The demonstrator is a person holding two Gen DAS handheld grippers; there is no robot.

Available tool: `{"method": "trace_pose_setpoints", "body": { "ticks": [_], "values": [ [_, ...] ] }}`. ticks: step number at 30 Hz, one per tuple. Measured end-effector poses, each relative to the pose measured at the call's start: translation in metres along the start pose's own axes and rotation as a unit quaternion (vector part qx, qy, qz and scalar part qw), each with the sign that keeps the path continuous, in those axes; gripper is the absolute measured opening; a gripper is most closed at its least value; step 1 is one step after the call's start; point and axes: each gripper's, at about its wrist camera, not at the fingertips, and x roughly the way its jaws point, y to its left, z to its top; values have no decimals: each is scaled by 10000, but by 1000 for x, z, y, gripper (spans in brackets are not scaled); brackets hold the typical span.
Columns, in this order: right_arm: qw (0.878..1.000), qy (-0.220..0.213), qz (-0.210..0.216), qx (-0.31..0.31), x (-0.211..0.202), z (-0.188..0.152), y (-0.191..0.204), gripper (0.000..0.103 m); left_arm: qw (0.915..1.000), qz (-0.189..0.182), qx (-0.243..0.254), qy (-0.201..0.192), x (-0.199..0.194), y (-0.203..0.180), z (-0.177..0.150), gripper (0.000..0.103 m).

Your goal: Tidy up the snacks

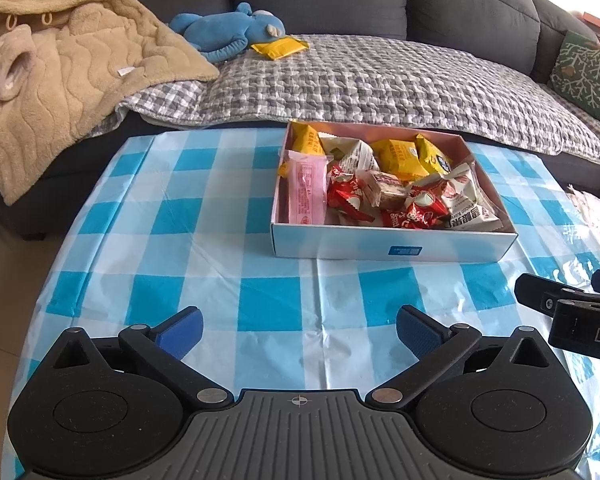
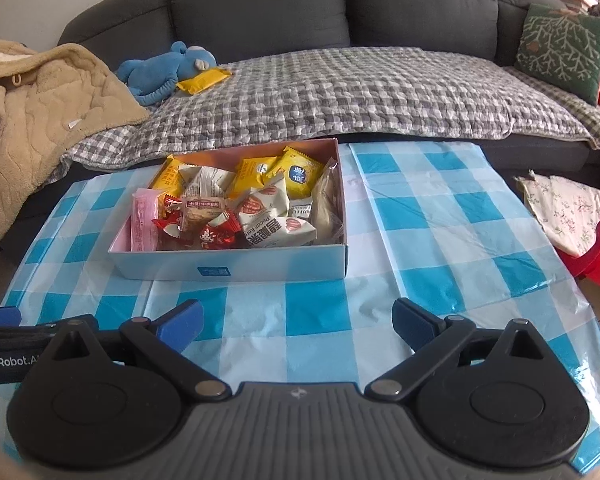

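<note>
1. Beige fleece blanket [image 1: 60, 80] is lying heaped at the left end of the sofa, with a blue plush toy [image 1: 224, 30] just to its right.
2. Touching that toy, one yellow snack packet [image 1: 278, 47] is sitting on the grey checked sofa cover [image 1: 380, 80], well apart from the rest of the snacks.
3. Further right and nearer, the snack box [image 1: 380, 246] is resting on the blue checked tablecloth [image 1: 180, 240], already crowded with yellow, red and white wrappers and a pink packet [image 1: 306, 192] against its left wall.
4. Below it, the left gripper [image 1: 299, 330] is hovering over bare cloth with its tongs spread wide, holding nothing.
5. Rightmost, the right gripper [image 2: 296, 326] is hanging the same way, tongs apart and empty.
6. That stray packet is looking light, crinkly and slick, its contents probably crushable; pinching it gently across the flat middle or by a sealed end seam would likely be safest, since the soft cover beneath will be giving way under any downward push.
</note>
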Motion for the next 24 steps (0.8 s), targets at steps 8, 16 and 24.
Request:
{"method": "trace_pose_setpoints", "body": {
  "ticks": [8,16,24],
  "values": [
    [9964,-268,-380,-712,-1,-2,15,103,9998,148,132,-79,0,-3,0,103],
    [9964,-208,-482,-667,2,-2,13,103,9998,171,29,-75,2,0,0,103],
    [9969,-153,-432,-637,2,-2,14,102,9997,167,122,-140,1,-5,-2,103]
  ]
}}
